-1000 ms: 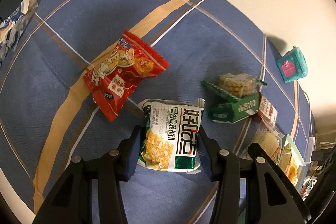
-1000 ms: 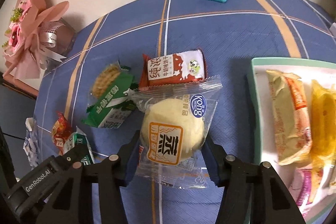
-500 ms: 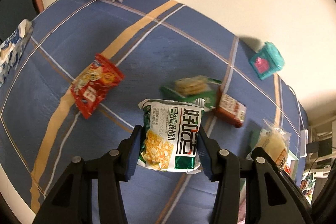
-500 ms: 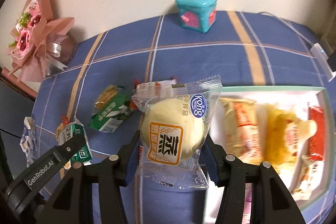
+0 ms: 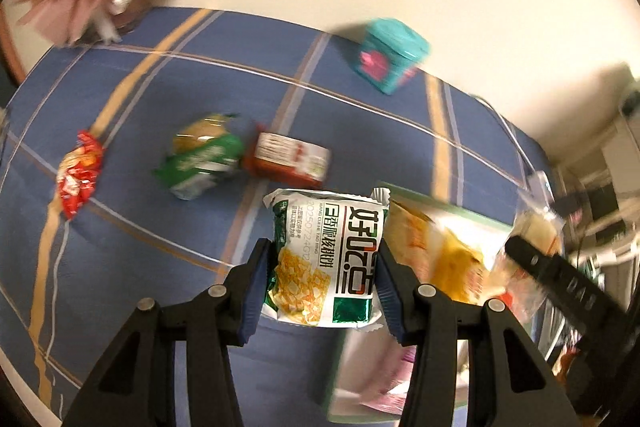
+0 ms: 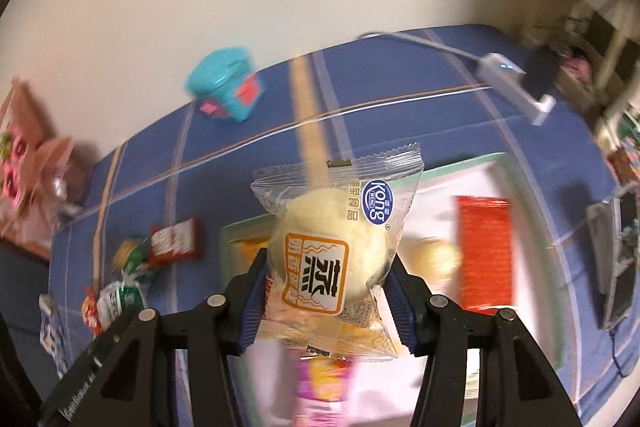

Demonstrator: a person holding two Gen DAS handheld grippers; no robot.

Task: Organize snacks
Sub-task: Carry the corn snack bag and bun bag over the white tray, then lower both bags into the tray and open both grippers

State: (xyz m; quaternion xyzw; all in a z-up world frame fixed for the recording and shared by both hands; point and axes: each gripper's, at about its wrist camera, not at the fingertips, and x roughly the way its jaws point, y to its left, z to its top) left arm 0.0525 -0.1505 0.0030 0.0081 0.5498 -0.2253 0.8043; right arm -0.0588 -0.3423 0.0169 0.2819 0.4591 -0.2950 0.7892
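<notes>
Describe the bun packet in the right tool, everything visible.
The bun packet is a clear plastic wrapper with crimped ends around a round, pale yellow bun. It carries an orange-framed label with dark characters and a blue oval "Kong" logo. The right tool grips it by both sides, upright in the air above the tray.

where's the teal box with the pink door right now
The teal box sits at the far edge of the blue tablecloth against the wall, upper right in the left wrist view, beyond the red and white packet.
</notes>
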